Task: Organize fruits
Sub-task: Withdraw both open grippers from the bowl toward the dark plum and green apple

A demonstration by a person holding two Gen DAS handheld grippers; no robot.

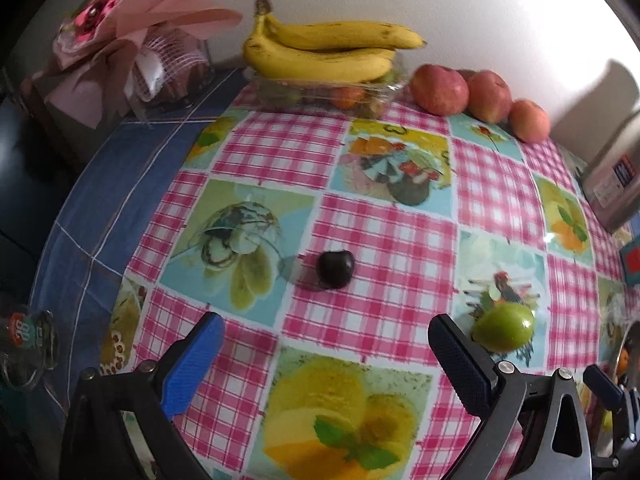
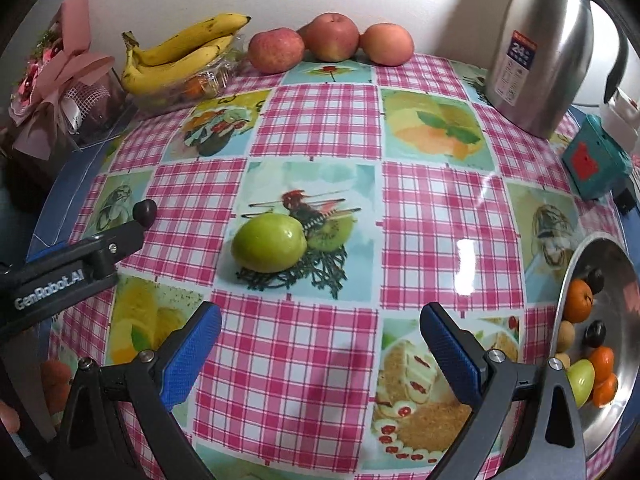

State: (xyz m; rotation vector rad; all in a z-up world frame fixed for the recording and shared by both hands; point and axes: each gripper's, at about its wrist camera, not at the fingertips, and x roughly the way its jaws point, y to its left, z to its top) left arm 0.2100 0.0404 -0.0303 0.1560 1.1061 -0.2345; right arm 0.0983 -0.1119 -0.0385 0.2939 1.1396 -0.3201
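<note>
A dark cherry-like fruit (image 1: pixel 335 269) (image 2: pixel 144 211) lies alone on the checked tablecloth, a short way ahead of my open left gripper (image 1: pixel 326 354). A green fruit (image 2: pixel 269 242) (image 1: pixel 505 327) rests on the cloth ahead of my open right gripper (image 2: pixel 320 338), slightly left of its centre line. At the right edge a steel bowl (image 2: pixel 616 408) holds small oranges, dark fruits, pale round fruits and a green one. Nothing is between either gripper's fingers. The left gripper's body (image 2: pixel 64 272) shows at the left of the right wrist view.
At the back by the wall: bananas (image 1: pixel 320 54) on a clear plastic box of fruit, three red apples (image 2: pixel 332 42), a wrapped bouquet (image 1: pixel 120 40). A steel thermos (image 2: pixel 536 48) and a teal box (image 2: pixel 596 164) stand at the right. A glass (image 1: pixel 24 344) sits at the left.
</note>
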